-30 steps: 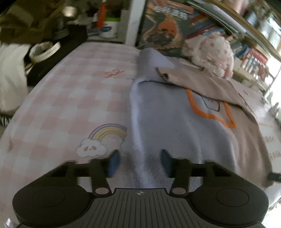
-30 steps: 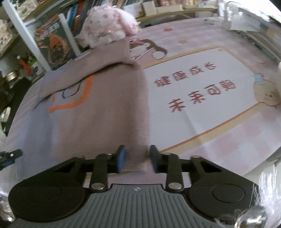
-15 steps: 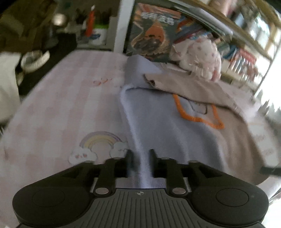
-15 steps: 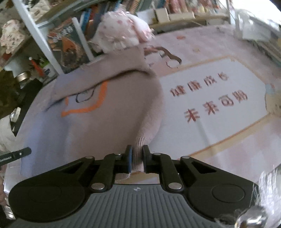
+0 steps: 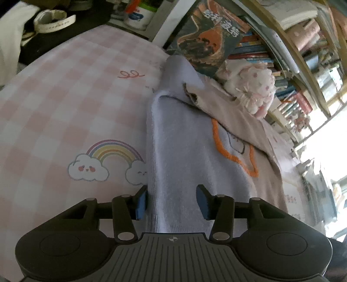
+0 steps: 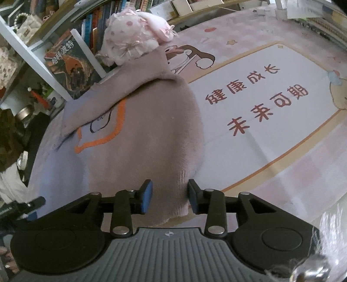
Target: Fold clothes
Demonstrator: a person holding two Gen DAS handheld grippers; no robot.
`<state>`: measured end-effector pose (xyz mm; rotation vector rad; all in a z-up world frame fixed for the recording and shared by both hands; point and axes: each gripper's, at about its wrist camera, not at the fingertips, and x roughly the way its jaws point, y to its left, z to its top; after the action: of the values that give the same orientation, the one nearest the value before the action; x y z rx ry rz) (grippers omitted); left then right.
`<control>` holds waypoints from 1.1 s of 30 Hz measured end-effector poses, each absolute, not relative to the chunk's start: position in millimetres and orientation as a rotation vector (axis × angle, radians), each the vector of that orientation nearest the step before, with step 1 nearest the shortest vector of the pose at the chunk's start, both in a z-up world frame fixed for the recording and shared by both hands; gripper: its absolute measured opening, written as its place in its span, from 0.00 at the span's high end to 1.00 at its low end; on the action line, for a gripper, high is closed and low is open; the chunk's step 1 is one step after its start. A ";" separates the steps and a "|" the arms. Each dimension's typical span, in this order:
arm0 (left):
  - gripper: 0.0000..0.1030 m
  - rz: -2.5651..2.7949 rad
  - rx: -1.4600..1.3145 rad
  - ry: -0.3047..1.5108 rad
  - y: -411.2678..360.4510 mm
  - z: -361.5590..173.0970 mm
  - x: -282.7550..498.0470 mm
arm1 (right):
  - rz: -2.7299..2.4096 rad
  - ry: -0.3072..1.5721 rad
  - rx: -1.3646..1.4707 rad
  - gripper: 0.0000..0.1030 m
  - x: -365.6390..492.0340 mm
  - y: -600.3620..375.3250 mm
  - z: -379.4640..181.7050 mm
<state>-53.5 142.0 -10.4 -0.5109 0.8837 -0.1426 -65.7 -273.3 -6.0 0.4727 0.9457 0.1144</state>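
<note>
A two-tone sweater (image 5: 184,141) lies flat on the pink checked mat (image 5: 65,97), lavender on one half and taupe (image 6: 141,134) on the other, with an orange outline motif. A taupe sleeve (image 6: 121,86) is folded across its upper part. My left gripper (image 5: 172,199) is open at the near hem, its fingers on either side of the lavender corner. At the taupe corner of the hem my right gripper (image 6: 169,193) is also open, with the cloth lying loose between its fingers.
A pink plush toy (image 6: 130,41) sits at the far end of the sweater, beside an upright book (image 5: 206,36) and crowded shelves. The printed mat (image 6: 271,108) stretches to the right. Tape rolls (image 5: 52,19) lie at the far left.
Both grippers shut on the hem corners half a second ago. Now both are open again and the hem lies loose between their fingers.
</note>
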 end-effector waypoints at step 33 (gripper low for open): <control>0.64 -0.162 -0.471 0.914 136.8 -11.2 -57.2 | 0.135 0.945 0.298 0.76 -40.0 -260.4 -5.5</control>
<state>-57.2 136.8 -11.2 -0.4714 0.9138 -0.1622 -40.0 -260.4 -5.5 0.2978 0.9447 0.1350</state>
